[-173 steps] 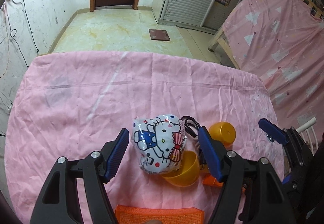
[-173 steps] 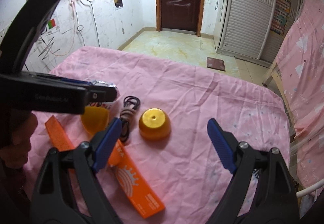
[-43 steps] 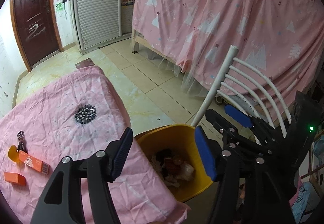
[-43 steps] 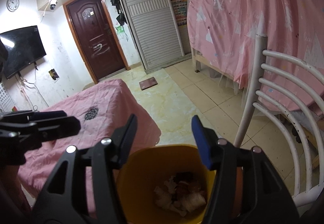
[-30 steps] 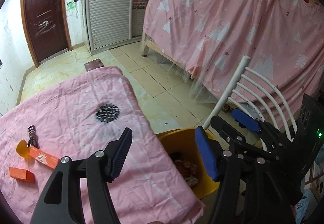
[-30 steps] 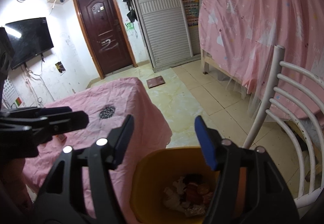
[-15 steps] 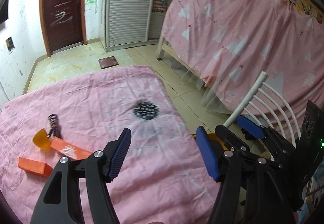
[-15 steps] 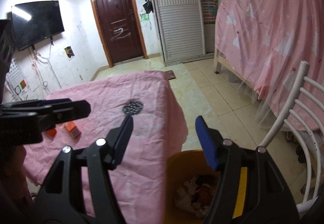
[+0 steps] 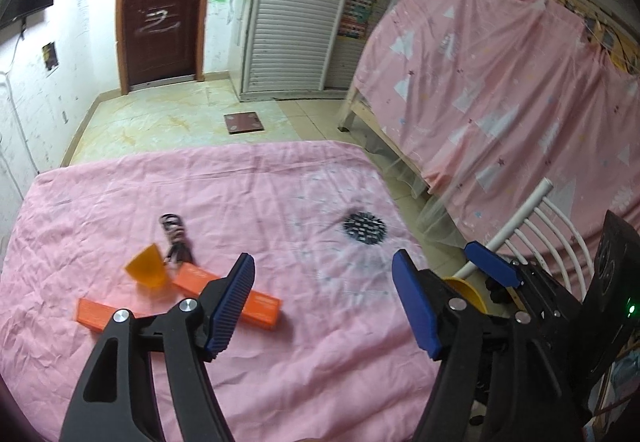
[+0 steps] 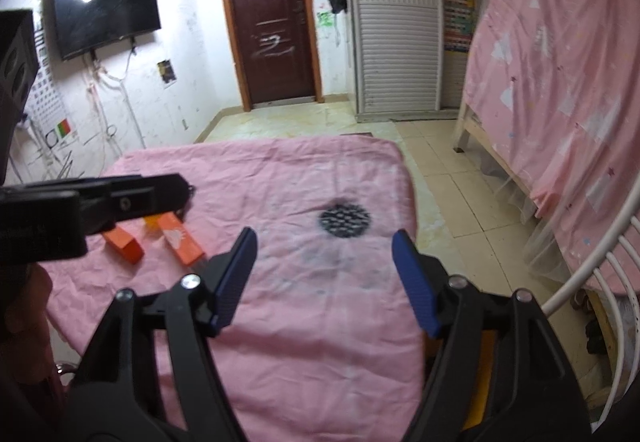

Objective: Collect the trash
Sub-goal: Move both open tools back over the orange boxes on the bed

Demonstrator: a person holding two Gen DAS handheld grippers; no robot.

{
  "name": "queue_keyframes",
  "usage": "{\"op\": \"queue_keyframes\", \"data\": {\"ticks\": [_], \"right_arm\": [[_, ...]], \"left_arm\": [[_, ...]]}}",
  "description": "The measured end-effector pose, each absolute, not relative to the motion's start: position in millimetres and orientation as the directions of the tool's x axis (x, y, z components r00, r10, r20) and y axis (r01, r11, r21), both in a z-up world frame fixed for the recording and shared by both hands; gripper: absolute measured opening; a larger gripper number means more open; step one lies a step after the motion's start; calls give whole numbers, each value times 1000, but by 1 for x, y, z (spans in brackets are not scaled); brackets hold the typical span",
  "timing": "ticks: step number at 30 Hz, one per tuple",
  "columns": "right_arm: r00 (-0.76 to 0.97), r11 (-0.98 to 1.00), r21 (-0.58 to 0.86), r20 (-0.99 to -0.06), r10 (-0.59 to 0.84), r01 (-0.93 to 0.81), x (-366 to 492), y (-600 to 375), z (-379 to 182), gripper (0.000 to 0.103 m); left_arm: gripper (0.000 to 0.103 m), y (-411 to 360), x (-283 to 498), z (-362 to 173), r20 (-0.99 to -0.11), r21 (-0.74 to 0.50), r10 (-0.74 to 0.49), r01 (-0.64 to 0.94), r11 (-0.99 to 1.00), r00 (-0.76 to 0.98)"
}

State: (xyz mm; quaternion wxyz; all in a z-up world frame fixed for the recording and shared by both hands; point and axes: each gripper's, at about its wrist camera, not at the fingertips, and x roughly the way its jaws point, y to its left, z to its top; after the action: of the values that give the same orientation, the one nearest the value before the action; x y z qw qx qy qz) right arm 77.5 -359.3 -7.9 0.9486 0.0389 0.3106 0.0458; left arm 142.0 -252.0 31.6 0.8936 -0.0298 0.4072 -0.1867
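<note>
On the pink-clothed table (image 9: 280,198) lie two orange boxes, a long one (image 9: 256,302) and a short one (image 9: 96,314), with an orange half-shell (image 9: 146,270) and a dark cord (image 9: 176,238) beside them. The boxes also show in the right wrist view (image 10: 180,238). My left gripper (image 9: 324,302) is open and empty above the table's near part, right of the boxes. My right gripper (image 10: 324,274) is open and empty over the table's right side. The yellow bin (image 9: 468,290) shows only as a rim past the table's right edge.
A dark round patch (image 9: 364,228) marks the cloth near the right edge. A white chair (image 9: 532,218) stands right of the bin. A pink-draped bed (image 9: 500,90) fills the right side. A door (image 10: 272,26) and a wall screen (image 10: 104,6) are at the back.
Both grippers have swung left from over the yellow bin back to the table. The patterned balloon seen earlier between the left jaws and one orange half-shell are gone from the table.
</note>
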Motion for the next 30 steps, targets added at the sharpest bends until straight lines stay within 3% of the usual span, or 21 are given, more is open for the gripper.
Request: {"op": "queue_keyframes", "data": {"ticks": [15, 27, 30], "right_arm": [[742, 971, 69, -634, 219, -228, 113, -274, -18, 69], [686, 948, 63, -675, 271, -312, 132, -233, -35, 72], [678, 944, 64, -681, 279, -324, 137, -230, -38, 72]], "left_arm": [[68, -147, 164, 16, -743, -188, -222, 121, 975, 632], [69, -109, 149, -3, -793, -101, -109, 47, 994, 599], [69, -100, 150, -11, -820, -128, -113, 13, 992, 561]]}}
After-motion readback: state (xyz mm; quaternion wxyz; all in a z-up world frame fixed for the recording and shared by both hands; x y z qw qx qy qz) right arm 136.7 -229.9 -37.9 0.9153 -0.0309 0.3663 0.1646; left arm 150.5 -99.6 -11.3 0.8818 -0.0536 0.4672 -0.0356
